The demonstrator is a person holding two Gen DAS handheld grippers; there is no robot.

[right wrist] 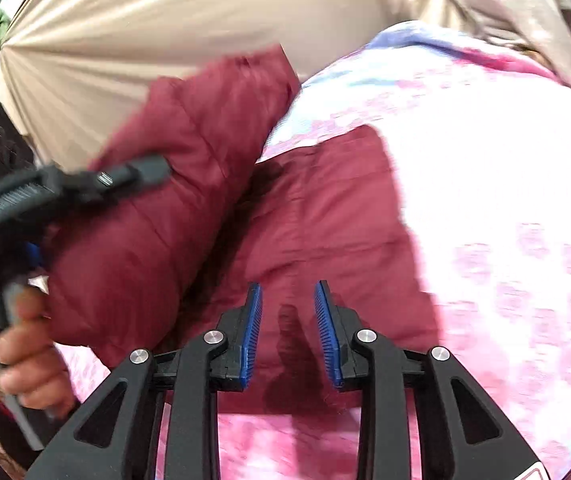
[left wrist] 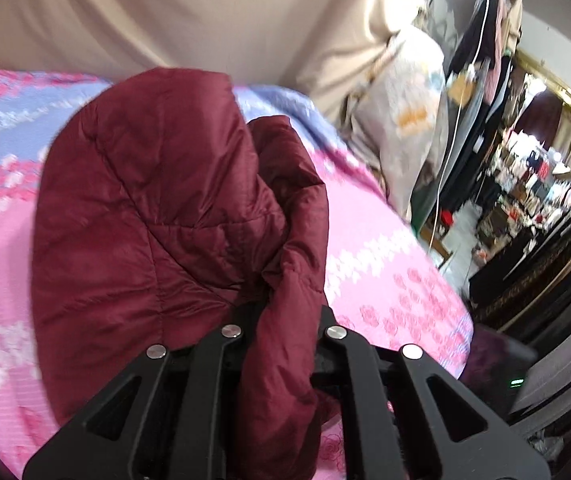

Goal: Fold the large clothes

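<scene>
A dark red quilted jacket lies on a bed with a pink and blue flowered bedspread. My left gripper is shut on a bunched fold of the jacket and holds it lifted; its fingertips are hidden by the fabric. In the right wrist view the jacket lies flat on the bedspread, with a lifted part at the left held by the left gripper. My right gripper is open and empty just above the jacket, blue pads apart.
A beige curtain hangs behind the bed. A pillow stands at the bed's far right. Cluttered shelves and a gold-framed mirror fill the right side. A hanging white cable runs beside the pillow.
</scene>
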